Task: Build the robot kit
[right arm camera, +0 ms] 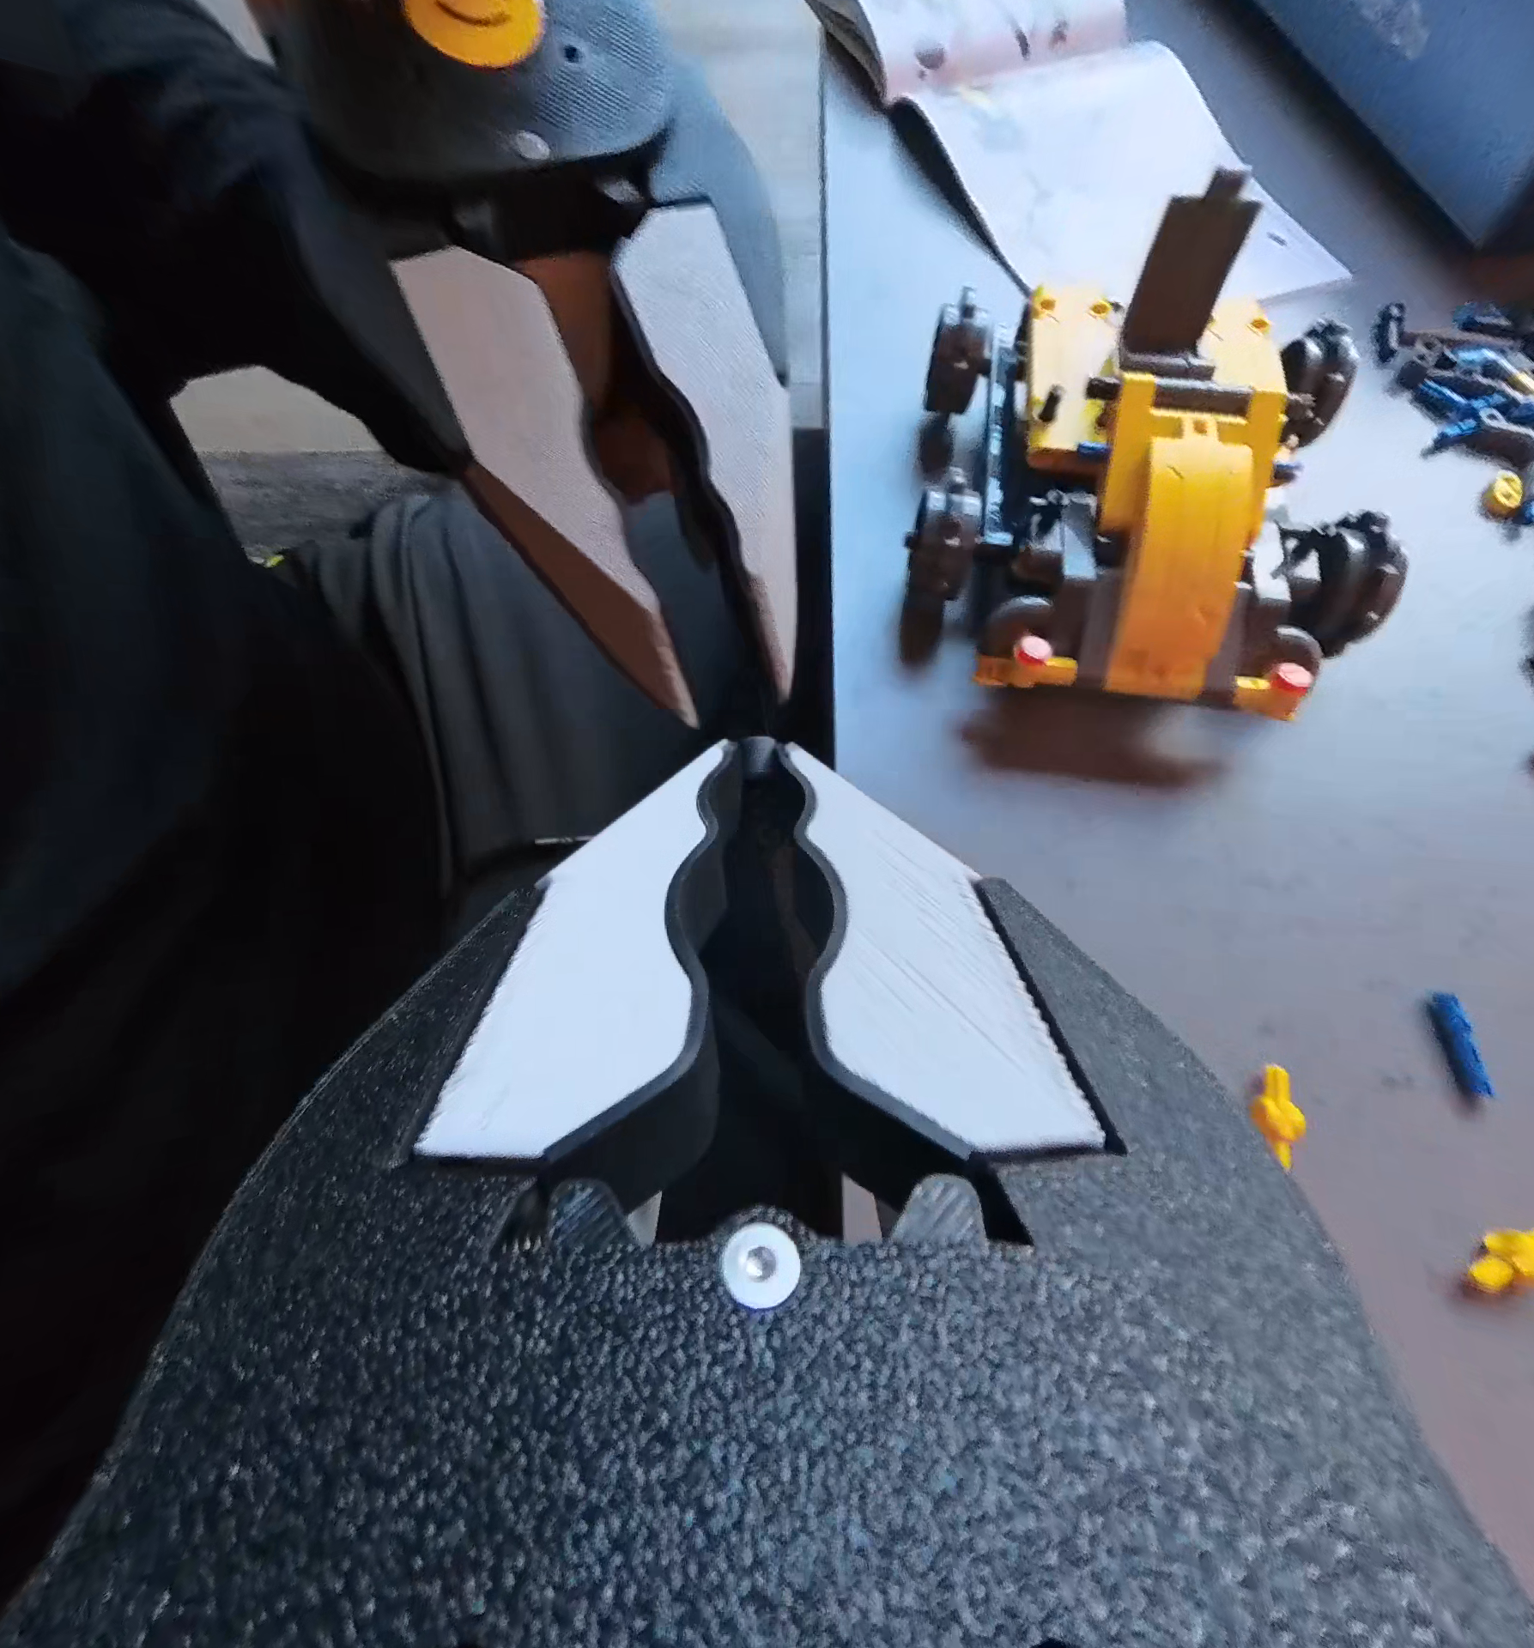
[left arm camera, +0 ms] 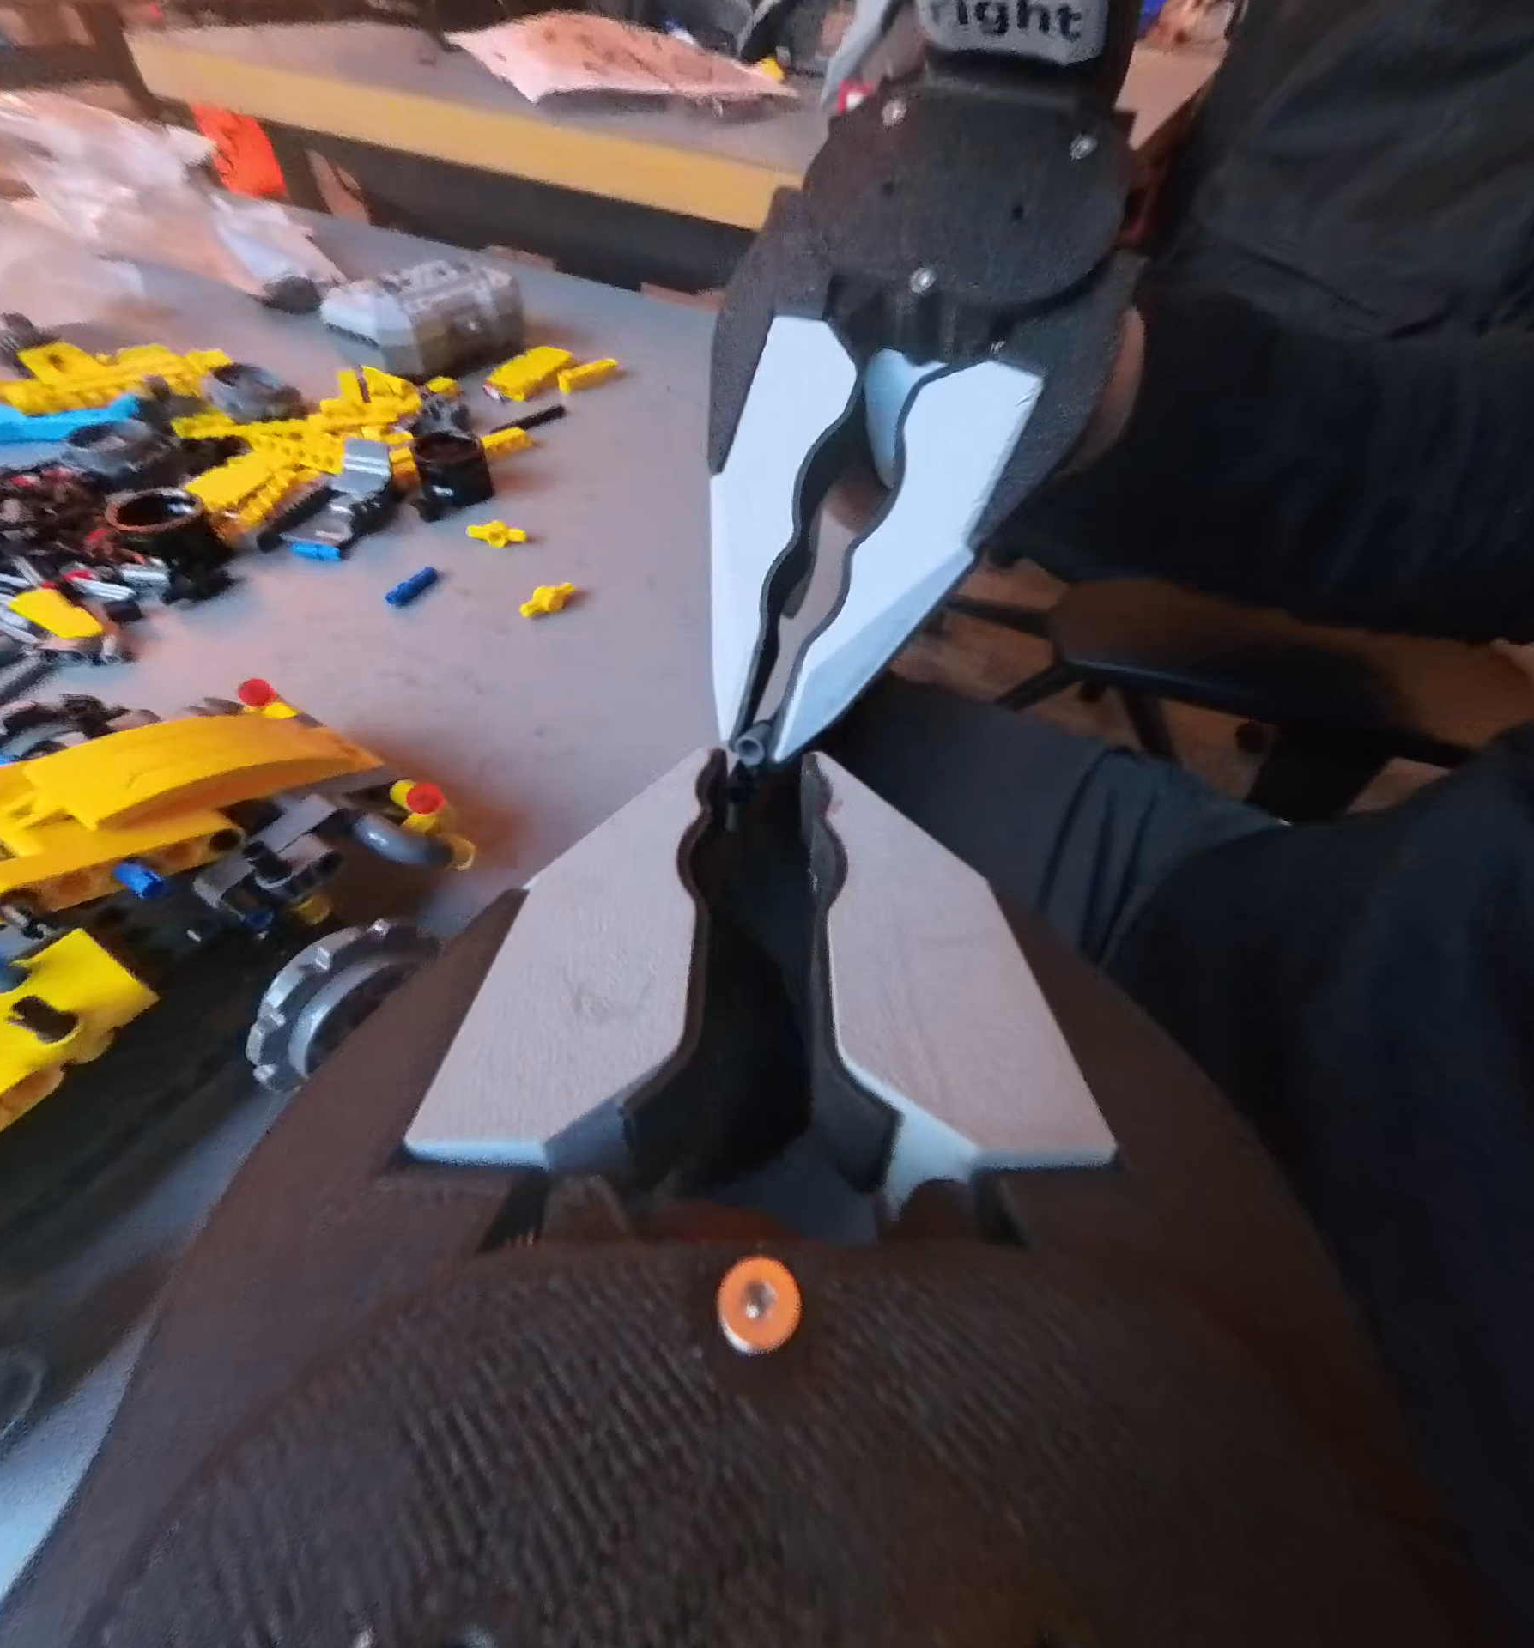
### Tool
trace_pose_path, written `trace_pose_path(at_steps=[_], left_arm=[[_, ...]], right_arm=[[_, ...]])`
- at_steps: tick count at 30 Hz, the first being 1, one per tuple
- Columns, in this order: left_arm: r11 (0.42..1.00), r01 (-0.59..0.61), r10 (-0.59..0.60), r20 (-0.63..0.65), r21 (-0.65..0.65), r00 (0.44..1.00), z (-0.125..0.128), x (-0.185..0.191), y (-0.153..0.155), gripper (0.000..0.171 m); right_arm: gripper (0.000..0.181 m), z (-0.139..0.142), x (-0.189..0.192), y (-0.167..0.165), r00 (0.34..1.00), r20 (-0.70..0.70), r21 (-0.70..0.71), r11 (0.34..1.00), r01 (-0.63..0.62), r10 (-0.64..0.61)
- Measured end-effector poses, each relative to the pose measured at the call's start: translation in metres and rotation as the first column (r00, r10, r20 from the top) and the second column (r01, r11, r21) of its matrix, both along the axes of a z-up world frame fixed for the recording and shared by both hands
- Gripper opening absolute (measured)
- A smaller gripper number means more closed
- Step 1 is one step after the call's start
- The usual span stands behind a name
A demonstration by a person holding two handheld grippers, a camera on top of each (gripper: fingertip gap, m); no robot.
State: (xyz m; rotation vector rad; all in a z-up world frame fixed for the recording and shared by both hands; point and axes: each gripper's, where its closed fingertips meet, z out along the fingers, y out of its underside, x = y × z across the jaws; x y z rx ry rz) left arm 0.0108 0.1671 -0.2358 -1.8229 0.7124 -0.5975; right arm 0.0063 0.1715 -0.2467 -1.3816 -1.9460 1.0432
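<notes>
My left gripper and my right gripper meet tip to tip just off the table's near edge, above a person's dark-clothed lap. The right gripper is shut on a small grey tube piece; that piece also shows in the left wrist view. The left gripper's jaws are nearly closed on a thin black rod that points at the tube's end. In the right wrist view the left gripper comes down from the top. In the left wrist view the right gripper does the same.
A yellow and black toy brick vehicle stands on the grey table, also seen in the left wrist view. A pile of loose pieces, a blue pin, yellow connectors, a grey block and an open booklet lie around. My two grippers' fingertips are within a few centimetres of each other. The blue pin is about 15 cm from my right fingertips. The left camera catches it too, in the left wrist view.
</notes>
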Motion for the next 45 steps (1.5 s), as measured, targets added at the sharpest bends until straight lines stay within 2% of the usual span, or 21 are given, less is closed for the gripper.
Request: trace_pose_path(at_steps=[2, 5, 11, 13, 18, 21, 32, 39, 41, 45], left_arm=[[1.0, 0.009, -0.01, -0.024, -0.022, 1.0, -0.007, -0.001, 0.001, 0.01], [0.999, 0.027, -0.028, -0.01, -0.02, 1.0, -0.005, -0.001, 0.0, 0.003], [0.996, 0.08, -0.081, -0.029, -0.034, 0.996, -0.006, 0.005, 0.001, 0.007], [0.995, 0.09, -0.091, -0.032, -0.05, 0.995, -0.007, 0.005, 0.002, 0.016], [0.991, 0.114, -0.114, 0.01, -0.066, 0.993, -0.003, 0.006, 0.005, 0.006], [0.989, 0.128, -0.129, -0.009, -0.071, 0.992, -0.005, 0.009, 0.005, 0.006], [0.996, 0.088, -0.088, -0.038, 0.007, 0.995, 0.004, 0.005, 0.021, 0.006], [0.992, 0.12, -0.118, -0.051, 0.032, 0.992, 0.007, 0.012, 0.025, 0.005], [0.996, 0.07, -0.065, -0.08, 0.062, 0.995, 0.008, 0.01, 0.031, 0.005], [0.985, -0.074, 0.086, -0.075, 0.154, 0.993, 0.014, 0.004, 0.044, 0.005]], right_arm=[[0.006, 0.0, -0.002, -0.004, 1.0, -0.009, 0.003, 1.0, -0.014, 0.014], [0.006, 0.001, -0.001, -0.005, 1.0, -0.021, -0.021, 0.999, -0.024, 0.024], [0.006, 0.001, 0.004, -0.001, 0.999, -0.032, -0.021, 0.999, -0.029, 0.028], [0.006, 0.001, 0.006, 0.001, 0.999, -0.036, -0.015, 1.0, -0.024, 0.023], [0.006, 0.006, 0.008, 0.002, 0.998, -0.063, -0.031, 0.999, -0.027, 0.025], [0.006, 0.01, 0.006, 0.0, 0.997, -0.077, -0.042, 0.999, -0.034, 0.031], [0.006, 0.019, 0.001, 0.014, 0.991, -0.129, -0.096, 0.995, 0.021, -0.034], [0.006, 0.022, 0.008, 0.018, 0.988, -0.147, -0.132, 0.991, 0.028, -0.047], [0.006, 0.024, 0.006, 0.024, 0.982, -0.167, -0.157, 0.985, 0.066, -0.092], [0.006, 0.03, 0.0, 0.038, 0.949, -0.218, -0.297, 0.942, 0.158, -0.228]])
